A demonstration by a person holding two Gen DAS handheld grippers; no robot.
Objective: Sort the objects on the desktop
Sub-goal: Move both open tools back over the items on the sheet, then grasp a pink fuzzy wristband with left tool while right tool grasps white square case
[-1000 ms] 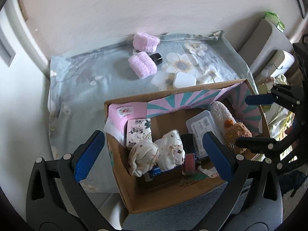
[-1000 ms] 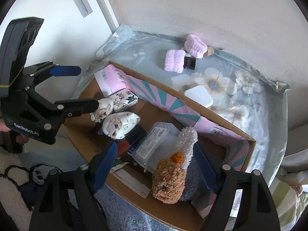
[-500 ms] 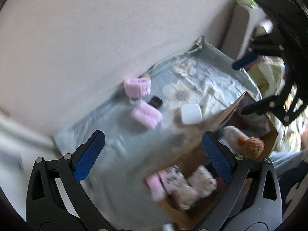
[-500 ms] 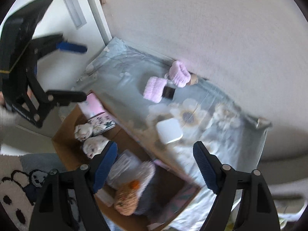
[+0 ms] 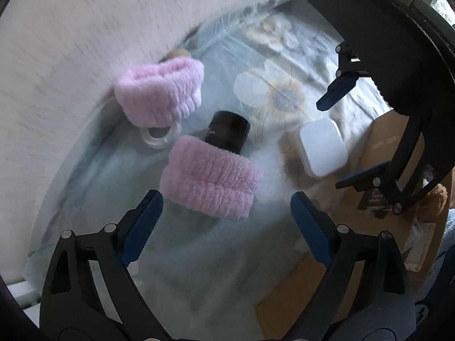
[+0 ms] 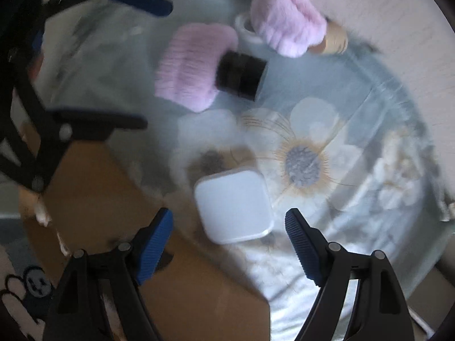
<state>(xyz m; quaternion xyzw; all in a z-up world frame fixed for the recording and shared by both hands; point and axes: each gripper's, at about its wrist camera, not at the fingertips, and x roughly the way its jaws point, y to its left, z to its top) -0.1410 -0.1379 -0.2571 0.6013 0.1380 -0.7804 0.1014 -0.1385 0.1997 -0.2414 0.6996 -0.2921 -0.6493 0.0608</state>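
Observation:
My left gripper (image 5: pixel 227 221) is open and empty, just short of a pink fluffy band (image 5: pixel 210 182) lying on the floral cloth (image 5: pixel 93 187). A black jar (image 5: pixel 229 132) lies behind that band. A second pink band (image 5: pixel 160 92) sits by the wall over a clear tape roll (image 5: pixel 159 137). My right gripper (image 6: pixel 229 237) is open and empty, its jaws on either side of a white square case (image 6: pixel 234 209). The case also shows in the left wrist view (image 5: pixel 322 147). The pink band (image 6: pixel 196 65) and black jar (image 6: pixel 241 74) lie farther back.
The cardboard box (image 6: pixel 93 187) stands near the cloth's front edge, its wall (image 5: pixel 381 139) at the right in the left wrist view. A wooden-capped item (image 6: pixel 332 39) lies by the wall behind the far pink band (image 6: pixel 287 25). The wall (image 5: pixel 85 28) bounds the cloth behind.
Both grippers have moved from over the box out over the cloth and come down close: the left toward the near pink band, the right toward the white case. Both stay open.

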